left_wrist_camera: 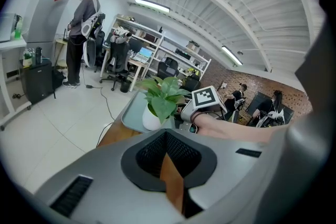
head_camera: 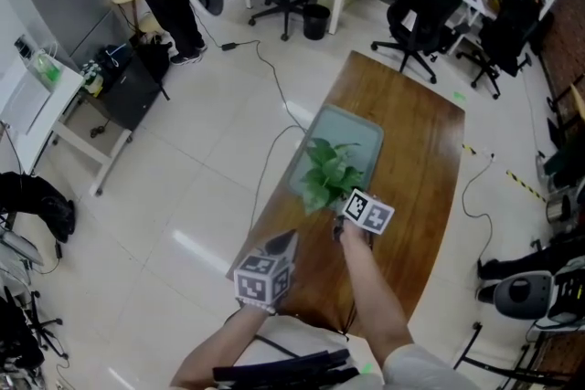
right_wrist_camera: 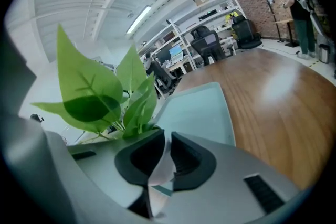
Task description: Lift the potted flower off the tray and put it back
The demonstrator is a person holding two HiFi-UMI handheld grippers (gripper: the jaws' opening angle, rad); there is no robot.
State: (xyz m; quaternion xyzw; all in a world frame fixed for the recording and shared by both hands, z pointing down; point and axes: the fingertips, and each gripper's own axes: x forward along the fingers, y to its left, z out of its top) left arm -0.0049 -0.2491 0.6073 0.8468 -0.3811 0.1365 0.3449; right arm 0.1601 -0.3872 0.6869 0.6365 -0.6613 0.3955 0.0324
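A potted flower (head_camera: 325, 171), broad green leaves in a small round white pot (left_wrist_camera: 150, 120), stands upright at the near end of a pale grey-green rectangular tray (head_camera: 364, 129). The tray lies on a long brown wooden surface (head_camera: 422, 169), close to that surface's left long edge and about midway along it.

The right gripper (head_camera: 338, 226) reaches in from the near side and is pinching the pot. In the right gripper view its dark pads (right_wrist_camera: 181, 157) sit on either side of the pot's white wall, with the leaves (right_wrist_camera: 89, 94) rising just left of the jaws and the bare tray floor (right_wrist_camera: 202, 113) stretching away beyond.

The left gripper (head_camera: 286, 242) hangs over the near left edge of the surface, apart from the tray and the pot. Its jaws are pressed together at the tips and hold nothing; only a sliver of brown wood shows between the pads in the left gripper view (left_wrist_camera: 164, 152), with the flower and the right forearm (left_wrist_camera: 236, 127) ahead of it.

A black cable (head_camera: 274, 96) runs over the white tiled floor (head_camera: 210, 169) to the left of the surface.
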